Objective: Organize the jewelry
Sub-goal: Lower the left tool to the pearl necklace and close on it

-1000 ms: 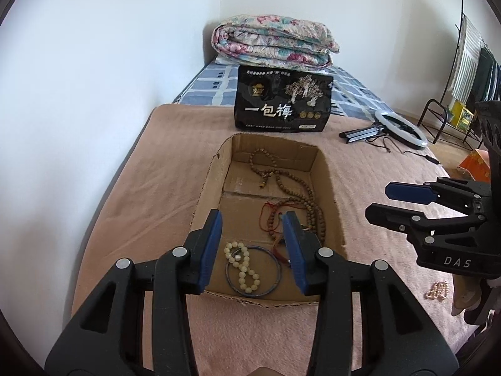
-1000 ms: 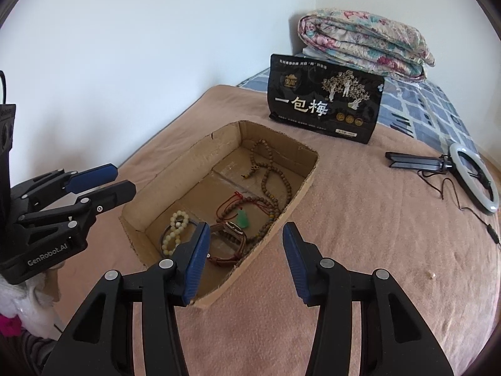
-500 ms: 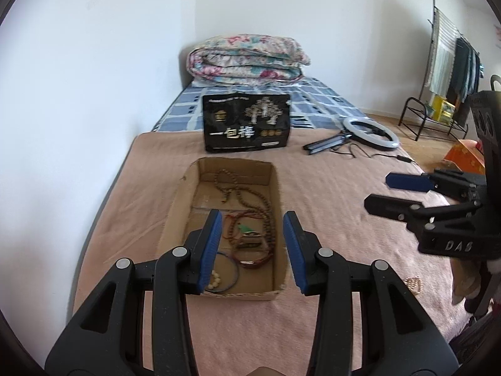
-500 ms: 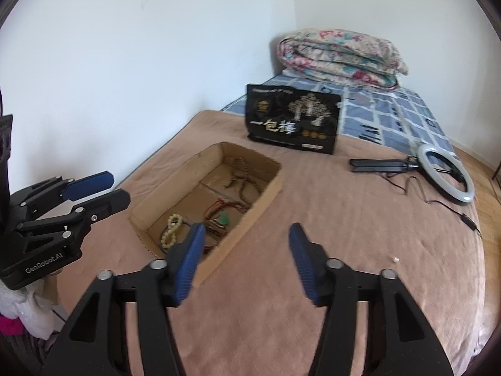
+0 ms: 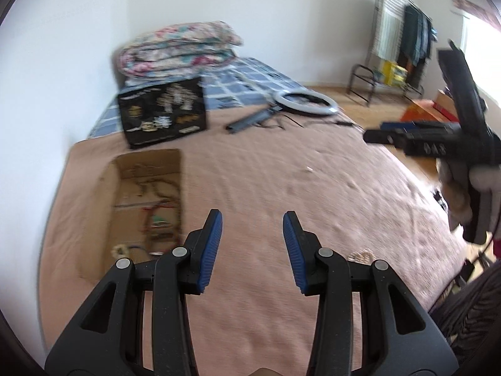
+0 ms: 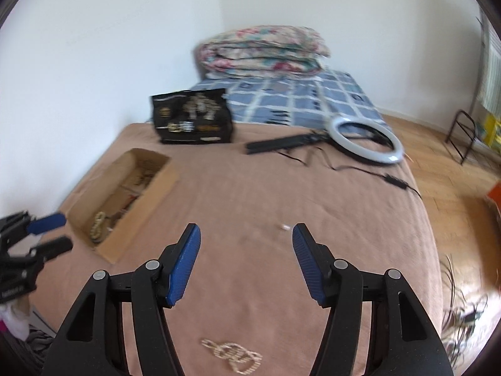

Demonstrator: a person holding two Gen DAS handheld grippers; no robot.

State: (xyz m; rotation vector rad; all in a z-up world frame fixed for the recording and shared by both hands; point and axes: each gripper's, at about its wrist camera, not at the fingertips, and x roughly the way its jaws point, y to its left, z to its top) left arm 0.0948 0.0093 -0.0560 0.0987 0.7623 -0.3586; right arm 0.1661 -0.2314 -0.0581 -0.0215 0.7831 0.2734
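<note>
A shallow cardboard box [image 5: 103, 200] lies on the pink blanket and holds several bead strings and bracelets [image 5: 156, 219]; it also shows in the right wrist view [image 6: 147, 194]. A gold bead chain [image 6: 233, 355] lies loose on the blanket below my right gripper, and shows partly behind my left finger [image 5: 360, 255]. A tiny white piece [image 6: 285, 227] lies further out on the blanket. My left gripper [image 5: 252, 241] is open and empty, right of the box. My right gripper [image 6: 245, 253] is open and empty above the blanket.
A black printed bag [image 6: 192, 117] stands behind the box. A ring light [image 6: 364, 139] with its black stand and cable lies at the back right. A folded floral quilt [image 6: 263, 51] lies on the blue checked bedding. The bed edge and wooden floor [image 6: 454, 188] are to the right.
Both grippers have pulled back and swung to the right, away from the box. The gold chain has come into view under the right gripper. Both stay open.
</note>
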